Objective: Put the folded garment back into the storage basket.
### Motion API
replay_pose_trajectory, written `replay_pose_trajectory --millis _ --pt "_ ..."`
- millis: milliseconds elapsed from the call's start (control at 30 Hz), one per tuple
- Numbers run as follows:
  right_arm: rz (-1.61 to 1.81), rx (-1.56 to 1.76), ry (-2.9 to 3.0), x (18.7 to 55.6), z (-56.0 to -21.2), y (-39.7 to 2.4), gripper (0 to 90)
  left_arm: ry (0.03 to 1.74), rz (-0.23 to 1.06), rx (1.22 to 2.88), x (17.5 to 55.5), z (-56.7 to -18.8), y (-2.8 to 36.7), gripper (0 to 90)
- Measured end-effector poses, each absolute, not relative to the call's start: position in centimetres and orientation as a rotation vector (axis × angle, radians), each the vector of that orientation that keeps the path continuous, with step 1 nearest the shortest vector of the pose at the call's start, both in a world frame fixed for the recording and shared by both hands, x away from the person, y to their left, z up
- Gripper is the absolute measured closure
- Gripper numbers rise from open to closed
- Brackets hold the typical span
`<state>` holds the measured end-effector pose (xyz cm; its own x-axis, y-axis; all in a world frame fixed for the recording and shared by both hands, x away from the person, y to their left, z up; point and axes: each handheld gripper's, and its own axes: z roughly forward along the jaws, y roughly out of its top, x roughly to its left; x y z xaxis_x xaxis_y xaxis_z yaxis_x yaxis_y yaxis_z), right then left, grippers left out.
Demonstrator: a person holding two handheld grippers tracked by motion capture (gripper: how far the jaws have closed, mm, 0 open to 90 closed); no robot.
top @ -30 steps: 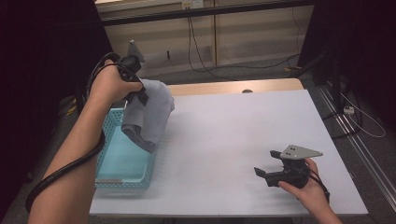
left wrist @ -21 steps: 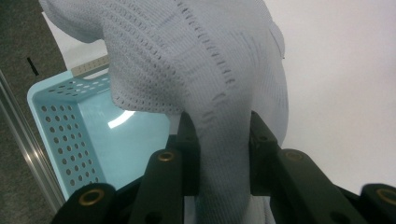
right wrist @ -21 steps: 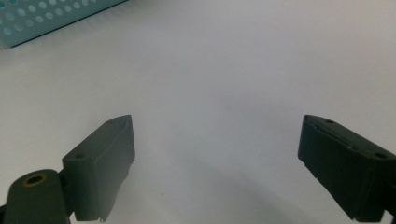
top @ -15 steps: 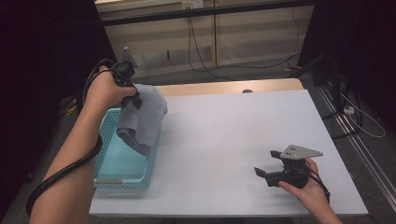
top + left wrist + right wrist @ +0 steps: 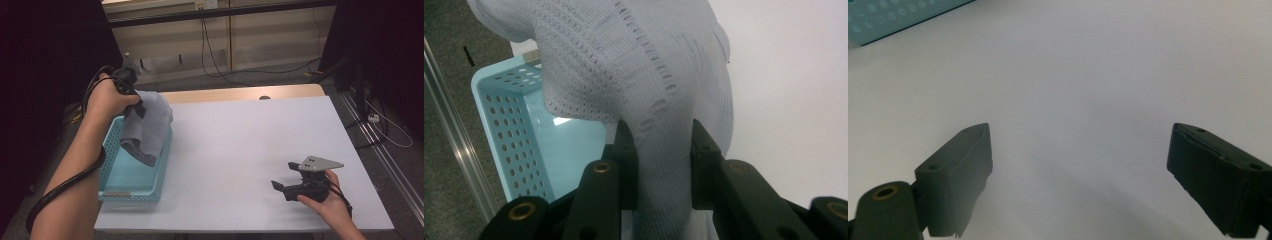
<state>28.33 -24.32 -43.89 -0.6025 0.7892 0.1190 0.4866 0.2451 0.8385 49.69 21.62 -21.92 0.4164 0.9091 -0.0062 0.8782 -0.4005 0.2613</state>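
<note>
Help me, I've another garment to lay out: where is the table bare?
The white table is bare between the turquoise basket and the right hand-held gripper. It is crowded at the basket, where the grey cloth hangs.

Table (image 5: 240, 145) bare; basket (image 5: 112, 192) blocks left edge.
</note>
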Motion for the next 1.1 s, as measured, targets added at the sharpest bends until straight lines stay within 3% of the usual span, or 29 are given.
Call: replay_pose_trajectory --millis 1100 --pt "1.289 1.166 2.209 28.3 -44.0 -24.2 10.5 1.655 0.155 2.441 48.9 -26.1 24.6 72.6"
